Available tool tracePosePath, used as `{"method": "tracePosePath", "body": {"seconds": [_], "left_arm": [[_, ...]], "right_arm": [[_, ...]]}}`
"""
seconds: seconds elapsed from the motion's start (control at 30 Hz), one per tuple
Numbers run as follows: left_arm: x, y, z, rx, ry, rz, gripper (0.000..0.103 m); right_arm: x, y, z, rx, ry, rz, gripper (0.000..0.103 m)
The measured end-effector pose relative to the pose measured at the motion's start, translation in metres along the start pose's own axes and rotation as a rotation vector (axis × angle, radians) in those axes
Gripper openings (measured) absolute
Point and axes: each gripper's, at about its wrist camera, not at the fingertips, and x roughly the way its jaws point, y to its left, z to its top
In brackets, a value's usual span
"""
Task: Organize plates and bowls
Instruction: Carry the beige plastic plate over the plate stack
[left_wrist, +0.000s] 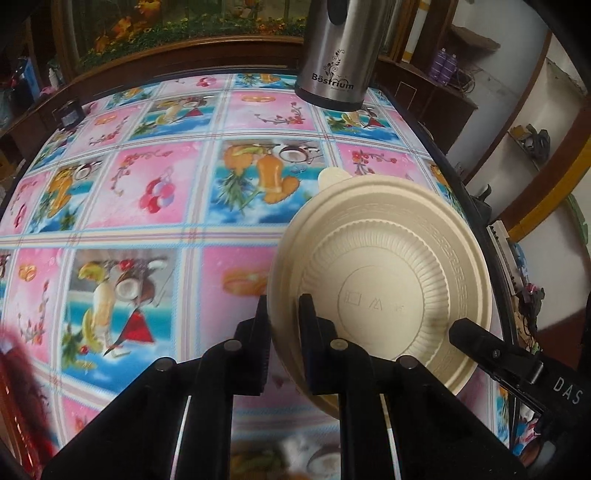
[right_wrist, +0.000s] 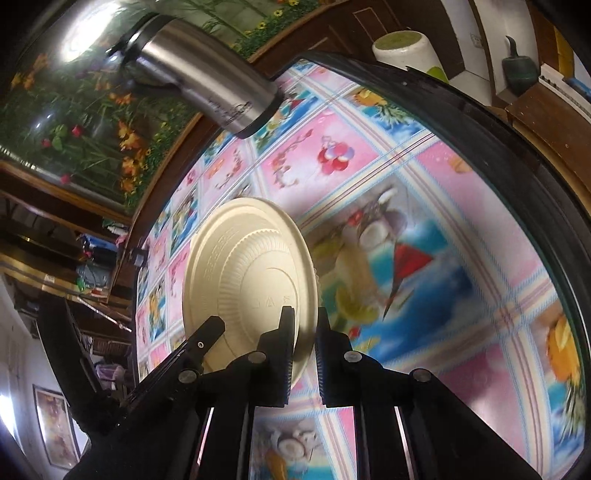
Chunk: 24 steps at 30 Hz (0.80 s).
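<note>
Left wrist view: the table (left_wrist: 155, 192) is covered by a pink-and-blue patterned cloth of fruit and flower squares. At 6 o'clock the left gripper (left_wrist: 284, 325) is seen clamped narrow on the rim of a cream bowl (left_wrist: 384, 273), one finger outside the wall, the other inside. The bowl sits at 4 o'clock in the frame, tilted, its ribbed inner side turned toward the camera. A second cream piece (left_wrist: 330, 176) is seen just behind its far edge; what it is cannot be told. A steel flask (left_wrist: 338, 55) marked "Bestrium" stands at 12 o'clock, at the table's far edge. At 4 o'clock the right gripper (left_wrist: 458, 328) is seen on the bowl's opposite rim.

Right wrist view: the left gripper (right_wrist: 214, 326) is seen at 7 o'clock, touching the bowl (right_wrist: 243, 273). At 6 o'clock the right gripper (right_wrist: 303, 325) is closed narrow on the near rim. The flask (right_wrist: 207, 81) lies at 11 o'clock.
</note>
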Motion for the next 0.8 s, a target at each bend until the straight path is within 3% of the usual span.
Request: {"method": "tracePosePath", "body": {"seconds": [0.4, 0.8], "left_arm": [[-0.036, 0.048, -0.05, -0.04, -0.027, 0.022, 0.012], [-0.064, 0.083, -0.079, -0.073, -0.063, 0.016, 0.012]], "right_arm": [[-0.013, 0.031, -0.066, -0.092, 0.015, 0.02, 0.011], [-0.022, 0.063, -0.116, -0.171, 0.001, 0.015, 0.01]]}}
